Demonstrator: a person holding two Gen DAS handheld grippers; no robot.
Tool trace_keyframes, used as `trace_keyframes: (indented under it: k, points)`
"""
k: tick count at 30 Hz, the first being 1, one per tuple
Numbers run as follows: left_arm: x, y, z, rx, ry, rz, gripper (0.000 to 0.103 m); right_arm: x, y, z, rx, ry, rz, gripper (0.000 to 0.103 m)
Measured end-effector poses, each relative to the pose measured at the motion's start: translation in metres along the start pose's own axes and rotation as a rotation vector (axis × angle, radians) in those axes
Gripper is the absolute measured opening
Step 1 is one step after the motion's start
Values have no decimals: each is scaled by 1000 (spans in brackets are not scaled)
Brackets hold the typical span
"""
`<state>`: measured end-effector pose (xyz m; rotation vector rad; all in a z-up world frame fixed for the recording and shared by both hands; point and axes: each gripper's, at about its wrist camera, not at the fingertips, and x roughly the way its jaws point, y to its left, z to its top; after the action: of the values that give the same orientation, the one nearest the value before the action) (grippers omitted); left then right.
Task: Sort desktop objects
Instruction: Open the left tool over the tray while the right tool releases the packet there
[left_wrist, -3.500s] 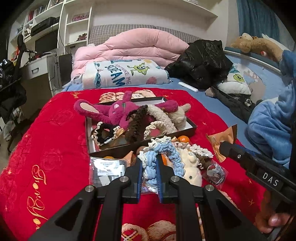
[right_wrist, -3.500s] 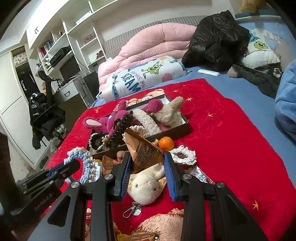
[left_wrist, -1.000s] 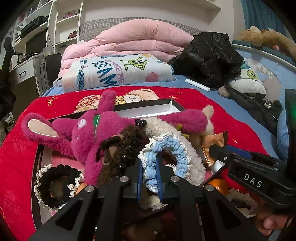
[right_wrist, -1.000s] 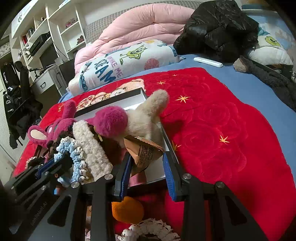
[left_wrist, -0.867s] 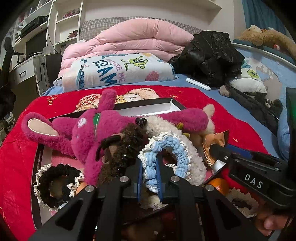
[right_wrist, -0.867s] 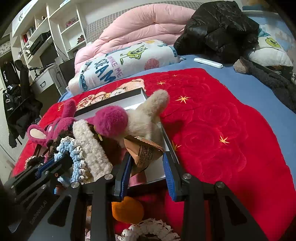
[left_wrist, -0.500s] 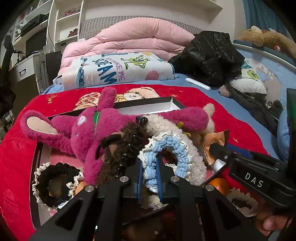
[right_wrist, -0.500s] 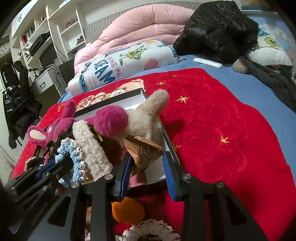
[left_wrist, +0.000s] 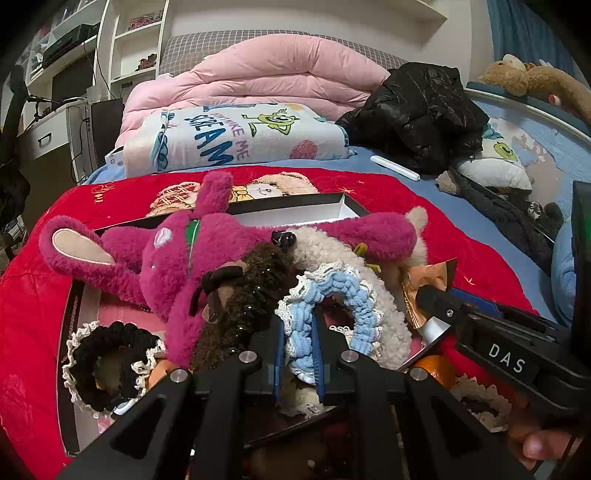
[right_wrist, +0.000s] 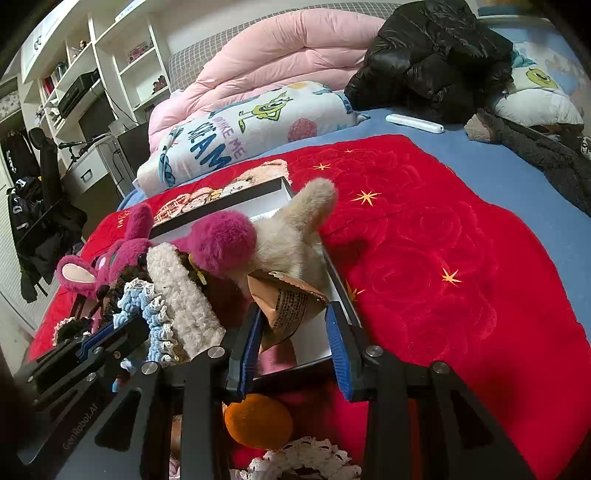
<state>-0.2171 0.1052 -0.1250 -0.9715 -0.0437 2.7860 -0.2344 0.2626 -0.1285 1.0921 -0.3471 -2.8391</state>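
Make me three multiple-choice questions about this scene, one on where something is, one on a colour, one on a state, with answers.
1. Where is the orange fruit?
A. outside the box, by its near wall
B. inside the box
C. on the black jacket

2. What colour is the scrunchie in the left gripper?
A. black
B. light blue
C. red

3. How does the snack packet sit in the right gripper?
A. lying loose
B. between the jaws
C. dropped on the blanket

A: it shows below the box wall. B: blue knit, white trim. B: jaws flank it.
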Motion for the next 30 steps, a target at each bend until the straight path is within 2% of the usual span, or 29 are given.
trace_keyframes:
  k: [7,8,9,12,16,17,20,21,22,23,26,30]
  points:
    - [-2,-1,0,6,-14,-5,14,-1,4,-1,-21,-2,-4,37]
    - [-3,-2,1,8,-17,-5,16,-1,6,-1,-29,-3,-5,38]
    - [-3,-2,1,11,-18,-5,23,-1,8,-1,-39,-2,-1,43]
    - [-6,-6,2,24,-26,8,28,-3,14,-1,-46,-12,24,62]
    - [-11,-5,5,15,-48,3,36,-5,11,0,-35,-28,3,68]
    - [-14,-4,7,12,-60,-1,43,-6,8,1,-19,-29,22,69]
    - [-25,-1,11,19,-112,14,78,-10,1,4,24,-41,54,70]
    - [-30,1,12,23,-135,34,103,-13,-2,5,42,-52,47,76]
    - [-32,2,13,23,-145,44,103,-15,-7,5,64,-63,10,94]
    - [-33,3,15,26,-144,49,103,-18,-12,6,87,-72,-13,103]
    - [-33,2,15,40,-135,47,103,-19,-21,8,138,-78,66,103]
    - [-29,-5,14,74,-115,43,103,-16,-11,7,88,-76,53,103]
